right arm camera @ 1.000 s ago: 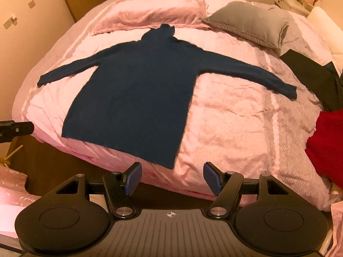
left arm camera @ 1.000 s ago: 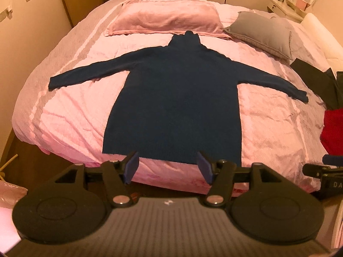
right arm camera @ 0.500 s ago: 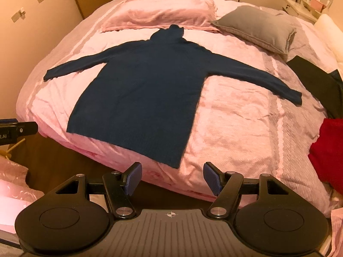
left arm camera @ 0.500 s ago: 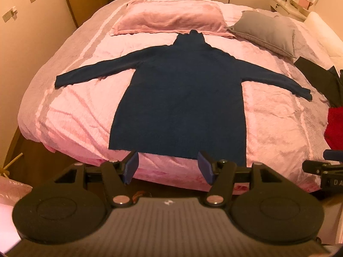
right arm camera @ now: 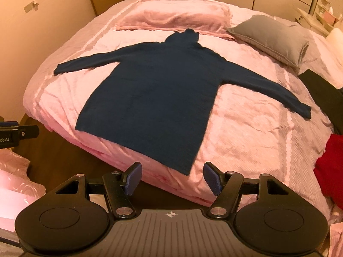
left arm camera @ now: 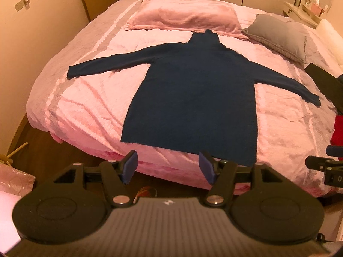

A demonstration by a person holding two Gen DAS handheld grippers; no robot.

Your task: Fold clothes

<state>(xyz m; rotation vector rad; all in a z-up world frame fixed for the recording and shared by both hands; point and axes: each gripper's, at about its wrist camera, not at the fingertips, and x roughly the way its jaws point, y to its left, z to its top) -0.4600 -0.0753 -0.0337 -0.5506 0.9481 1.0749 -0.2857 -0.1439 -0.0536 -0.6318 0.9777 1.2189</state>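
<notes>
Pink bed (left arm camera: 85,111) (warm light) against beige walls (left arm camera: 32,32).

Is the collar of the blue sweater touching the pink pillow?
Touching. In the right wrist view the collar of the blue sweater overlaps the pink pillow's near edge, no bedding between them.

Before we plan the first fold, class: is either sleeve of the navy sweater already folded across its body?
No. The navy sweater lies flat with both sleeves stretched outward on the bed.
</notes>
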